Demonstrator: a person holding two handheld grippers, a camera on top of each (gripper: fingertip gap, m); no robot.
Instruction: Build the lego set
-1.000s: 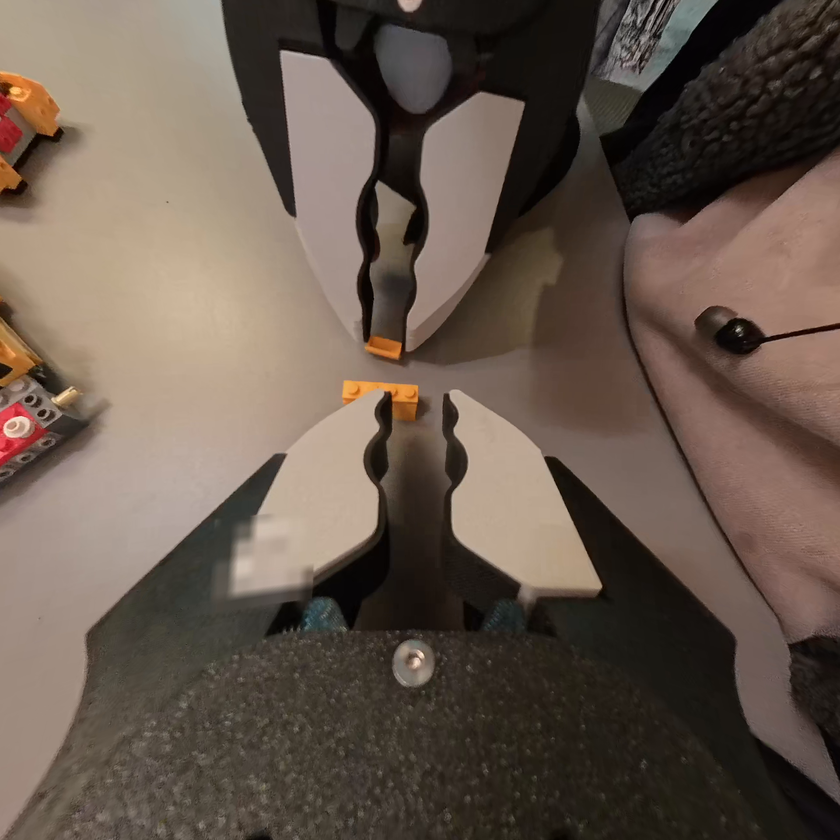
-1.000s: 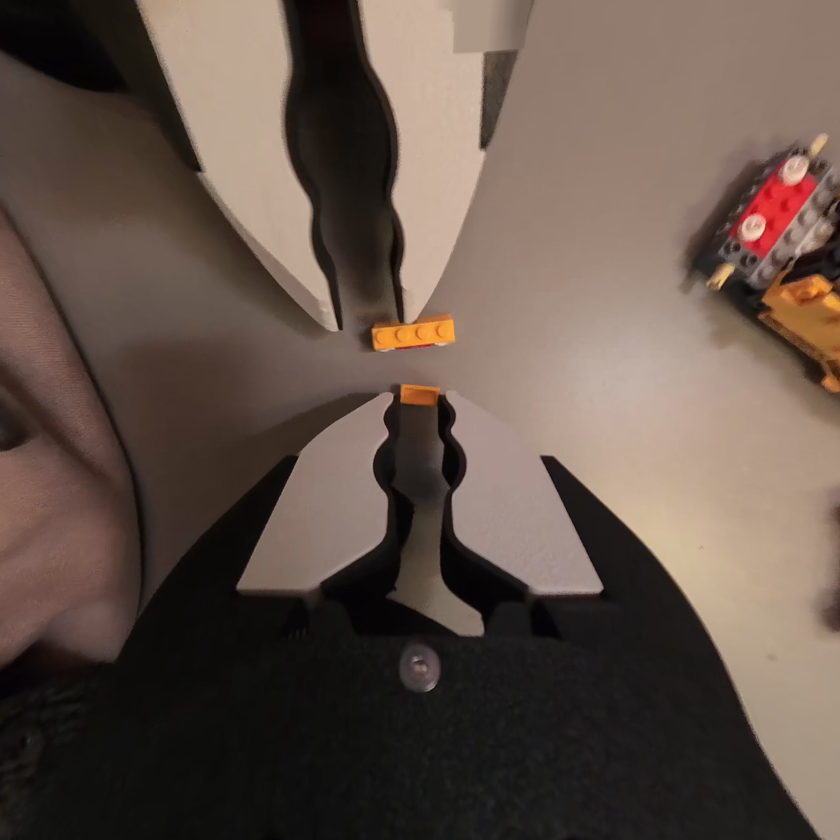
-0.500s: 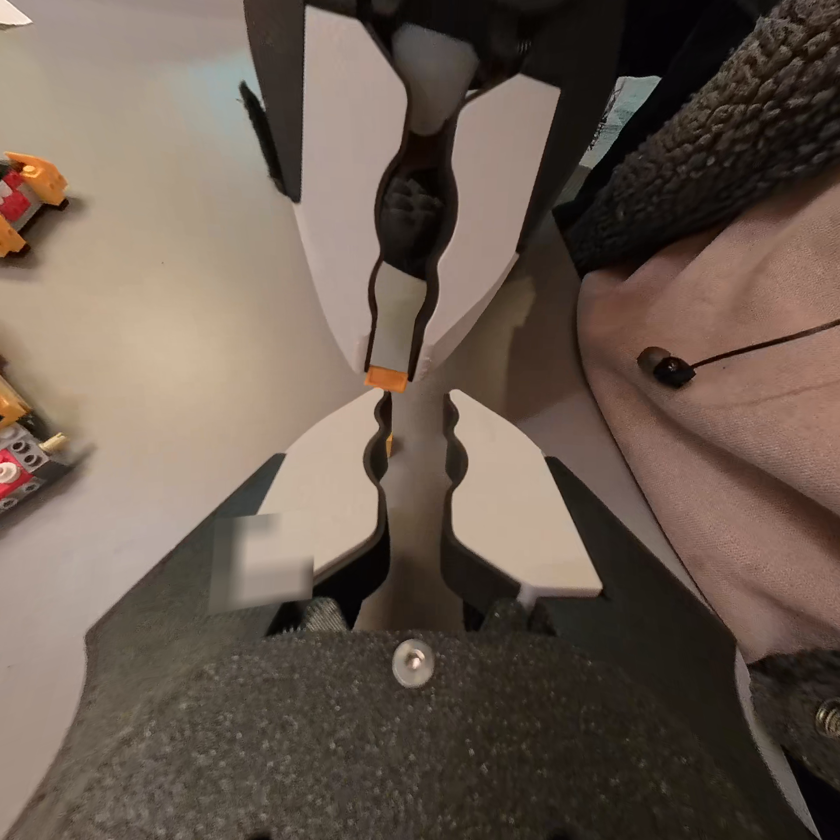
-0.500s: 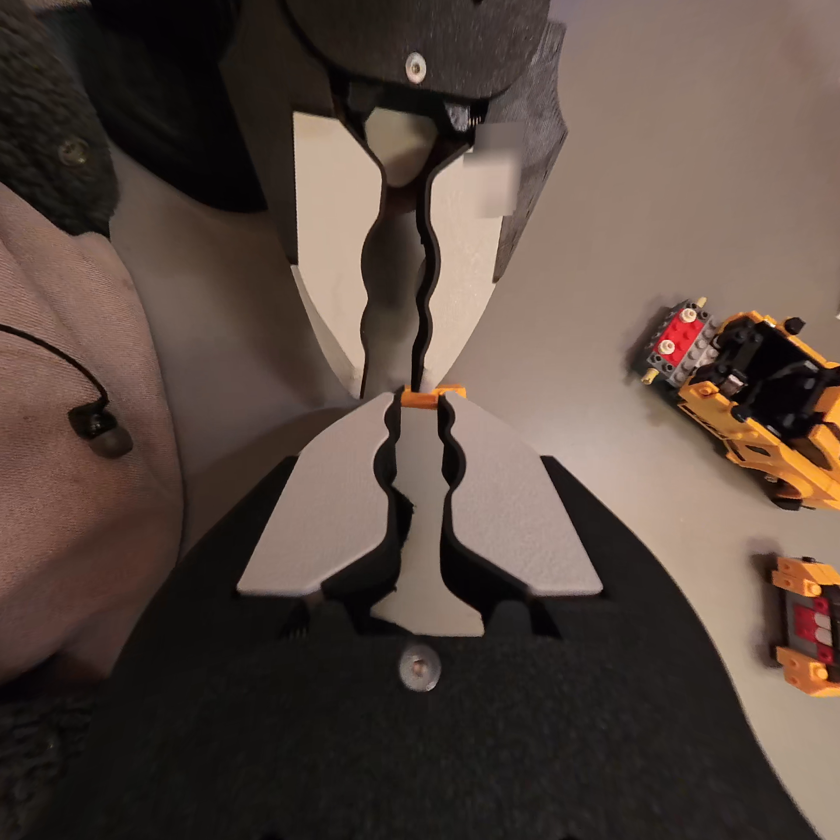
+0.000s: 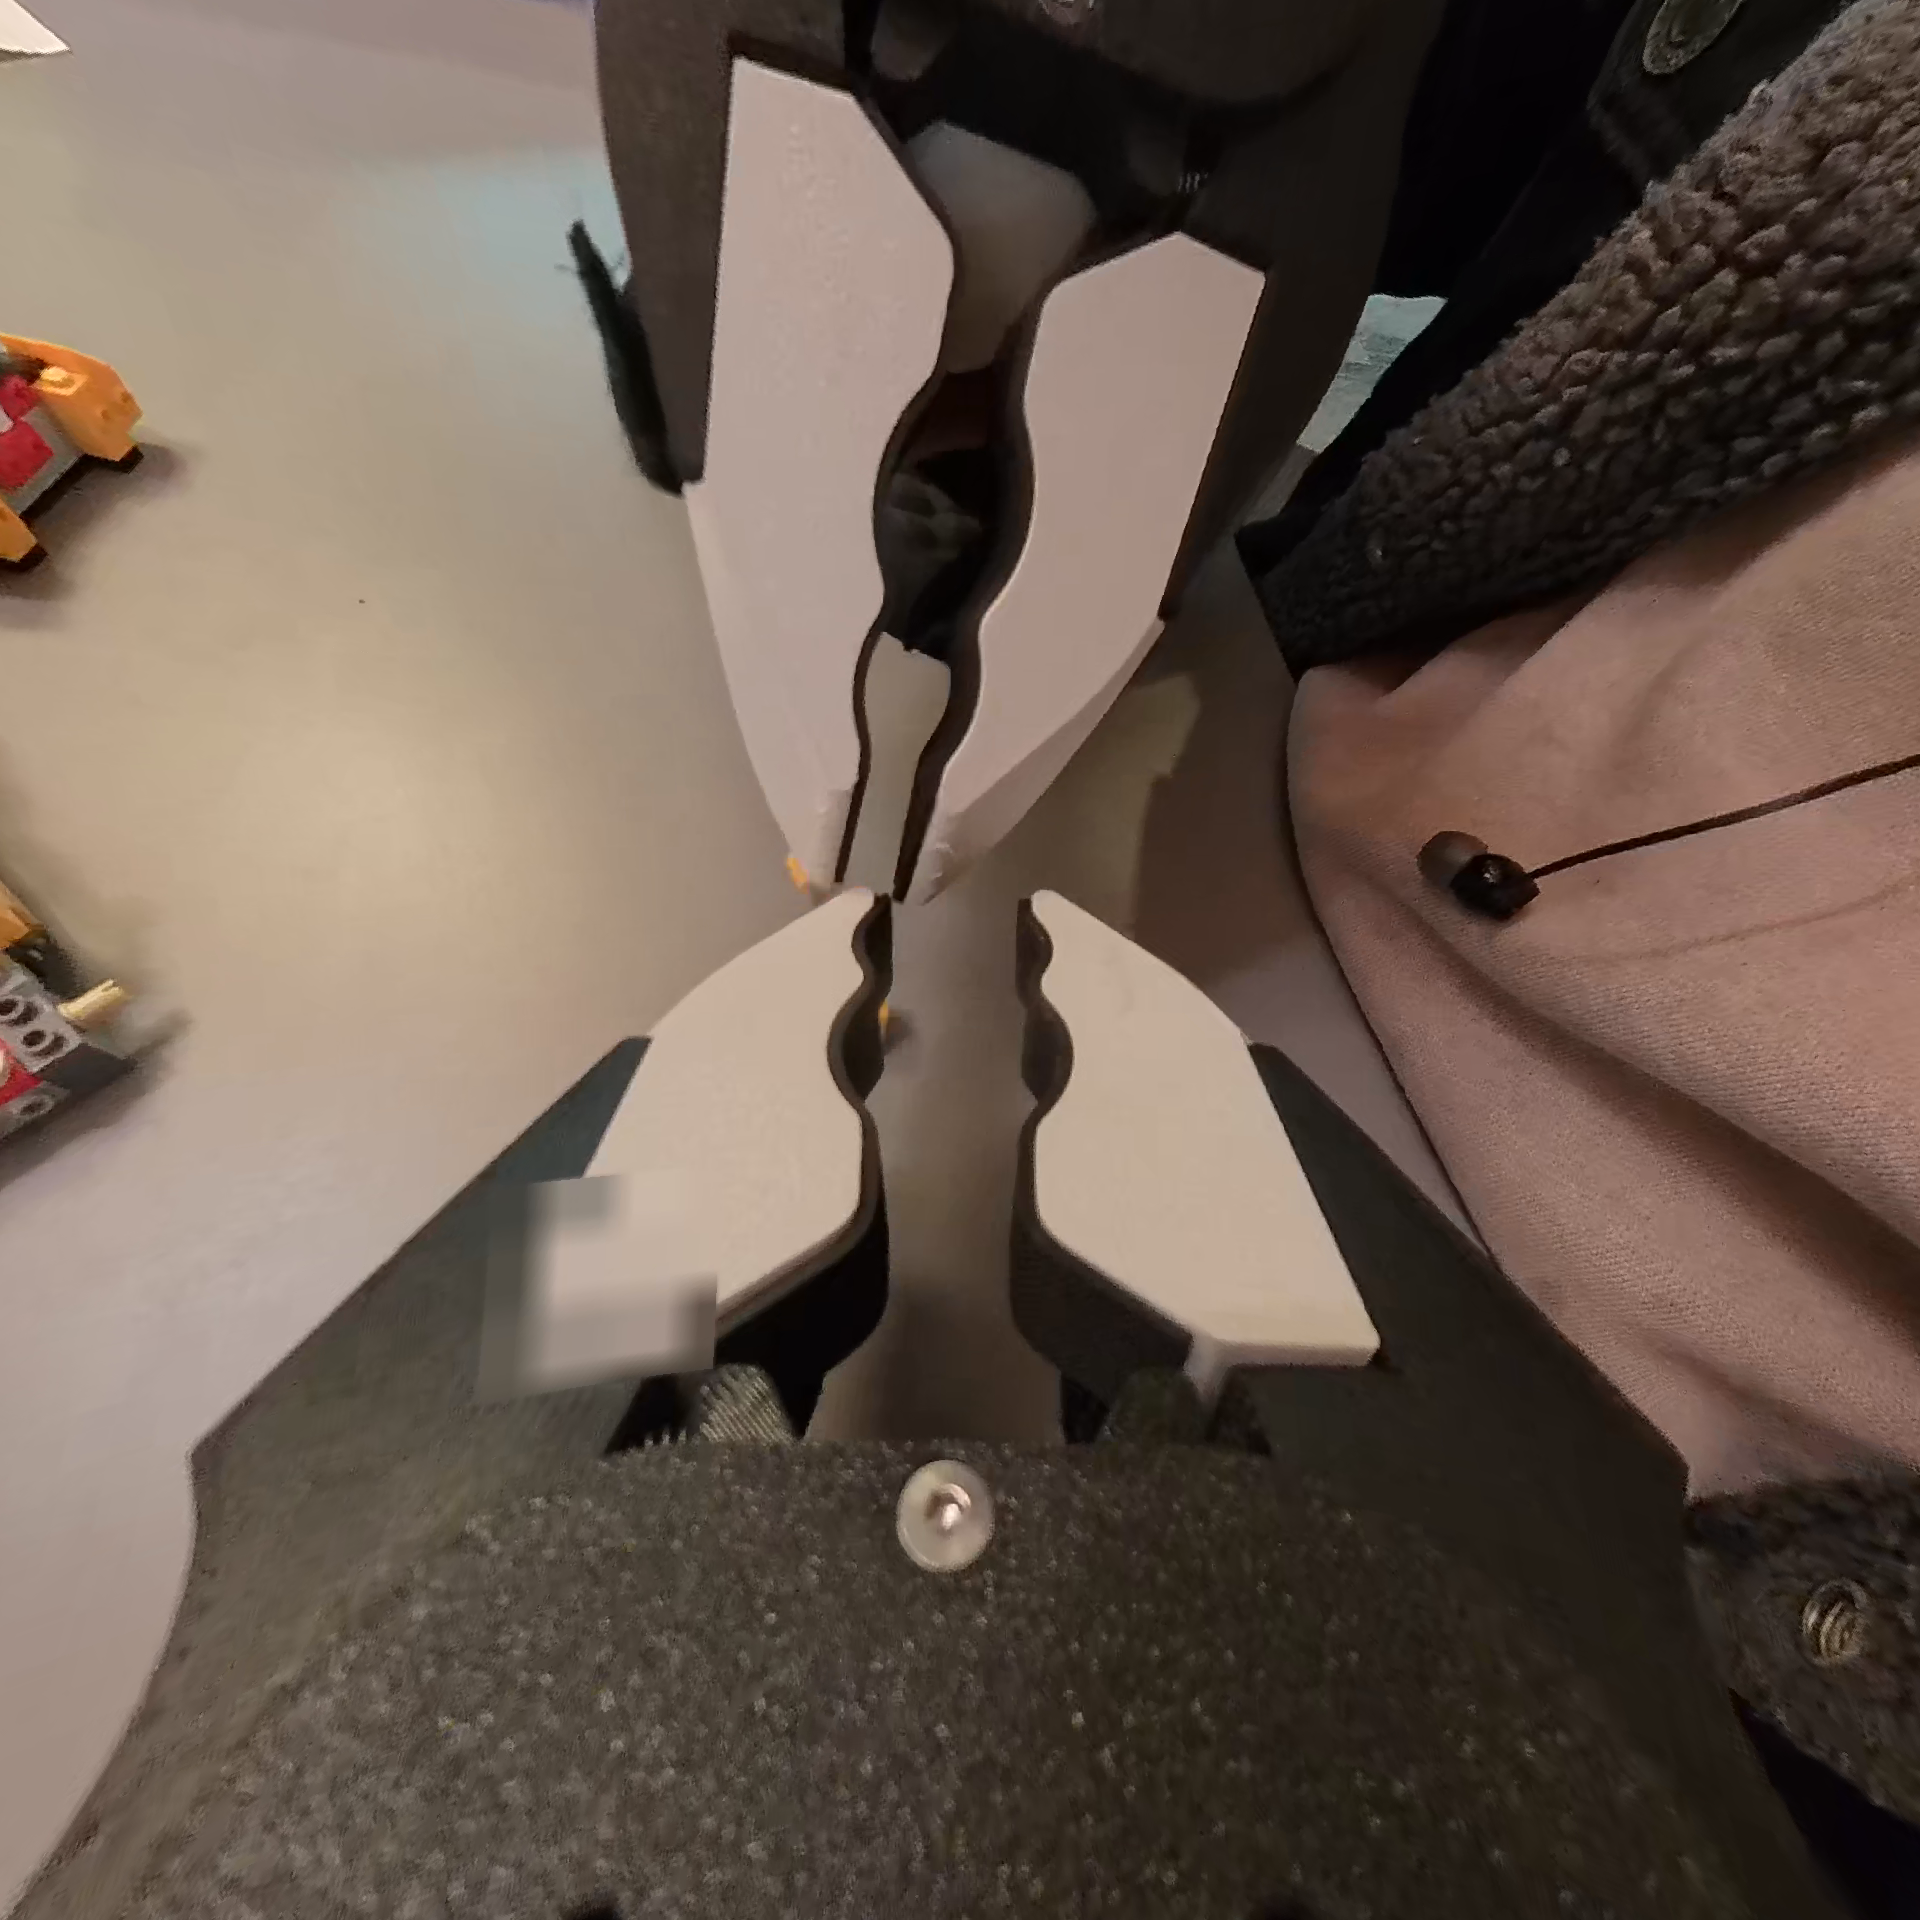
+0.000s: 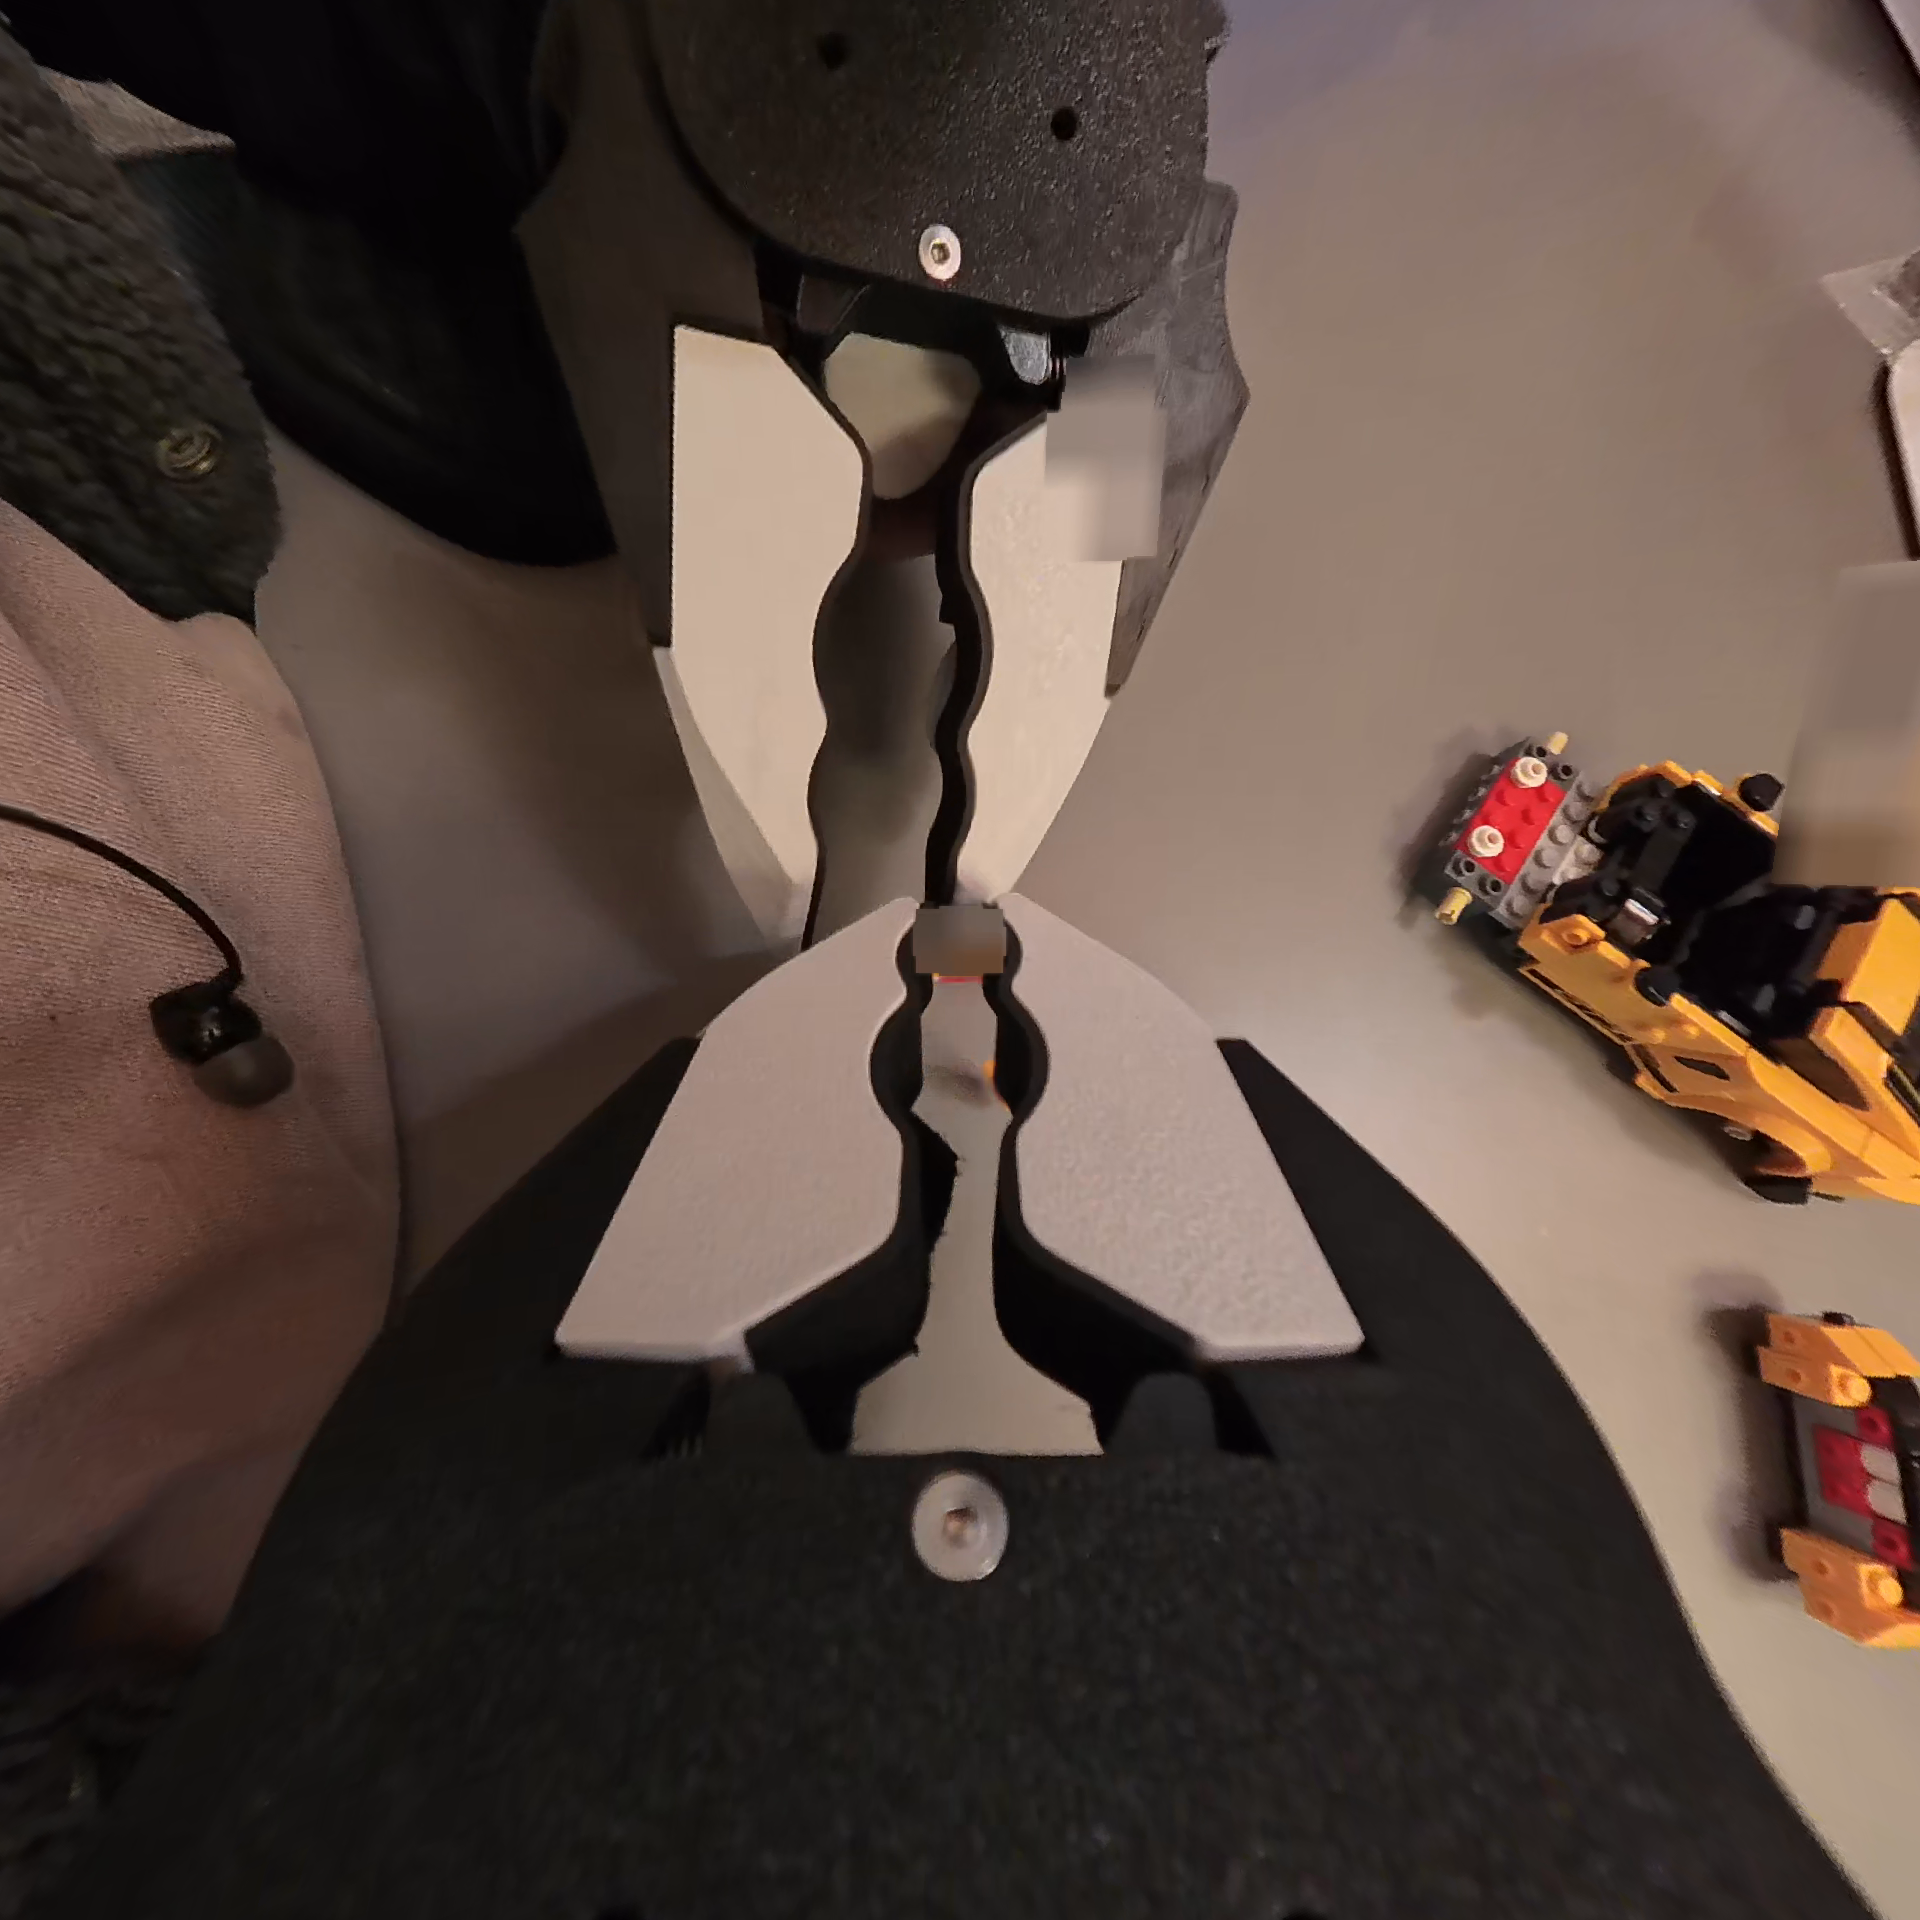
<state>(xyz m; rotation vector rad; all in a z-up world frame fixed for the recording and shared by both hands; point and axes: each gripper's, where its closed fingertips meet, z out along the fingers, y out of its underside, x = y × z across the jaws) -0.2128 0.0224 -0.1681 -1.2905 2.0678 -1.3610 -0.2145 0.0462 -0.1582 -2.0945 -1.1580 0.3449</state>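
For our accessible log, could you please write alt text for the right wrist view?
The right tongs, shut on a small piece, meet the left tongs tip to tip above a grey table. A yellow lego vehicle lies at right.

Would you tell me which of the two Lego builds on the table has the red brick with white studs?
The larger yellow-and-black vehicle; the small orange piece nearer the camera has none.
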